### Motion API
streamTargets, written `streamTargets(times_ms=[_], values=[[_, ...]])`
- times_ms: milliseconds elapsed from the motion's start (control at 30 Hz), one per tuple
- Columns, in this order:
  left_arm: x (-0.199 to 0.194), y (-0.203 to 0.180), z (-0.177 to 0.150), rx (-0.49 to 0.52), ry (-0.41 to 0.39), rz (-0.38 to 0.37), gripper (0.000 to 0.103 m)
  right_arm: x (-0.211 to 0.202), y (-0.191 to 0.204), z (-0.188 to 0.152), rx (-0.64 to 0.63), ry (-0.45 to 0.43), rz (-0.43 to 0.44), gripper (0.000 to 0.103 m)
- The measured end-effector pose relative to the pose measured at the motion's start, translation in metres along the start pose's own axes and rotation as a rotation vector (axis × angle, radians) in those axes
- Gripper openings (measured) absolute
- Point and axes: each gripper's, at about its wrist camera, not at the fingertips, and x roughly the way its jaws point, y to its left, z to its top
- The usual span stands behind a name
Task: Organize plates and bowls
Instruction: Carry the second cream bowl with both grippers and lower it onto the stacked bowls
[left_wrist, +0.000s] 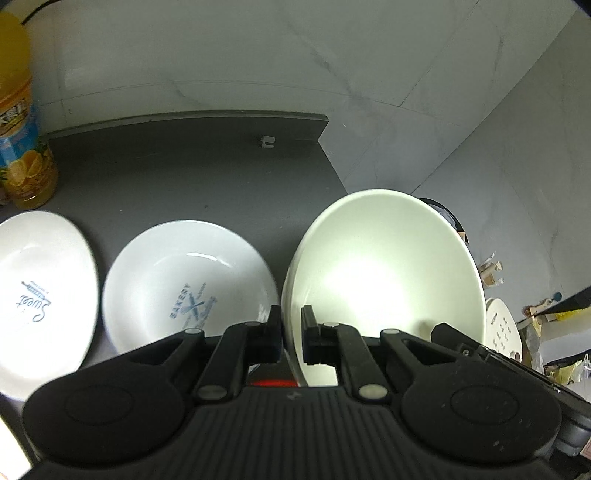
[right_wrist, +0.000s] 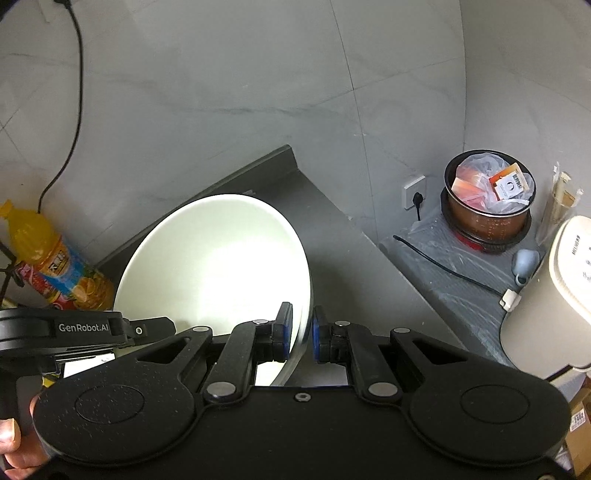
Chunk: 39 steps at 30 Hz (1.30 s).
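Your left tool (left_wrist: 291, 325) pinches the near rim of the plain white bowl (left_wrist: 384, 269), one finger inside and one outside. Your right tool (right_wrist: 303, 328) clamps the same bowl's (right_wrist: 218, 262) rim on the opposite side, so you hold it tilted above the dark counter (left_wrist: 192, 177) between both tools. On the counter to its left sit two white printed bowls, the "Bakery" bowl (left_wrist: 184, 280) and the "Sweet" bowl (left_wrist: 40, 295), side by side. Behind them stands an orange juice bottle (left_wrist: 22, 129).
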Motion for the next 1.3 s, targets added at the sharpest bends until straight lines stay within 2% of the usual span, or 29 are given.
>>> streamTargets(times_ms=[733, 1300], values=[[-0.041, 0.019, -0.046, 0.111, 0.034, -0.059, 0.009, -0.05, 0.027, -0.058, 0.086, -0.046, -0.069, 0.011], [-0.031, 0.037, -0.081, 0.124, 0.125, -0.07, 0.009, -0.051, 0.026, -0.096, 0.104, 0.022, -0.119, 0.011]])
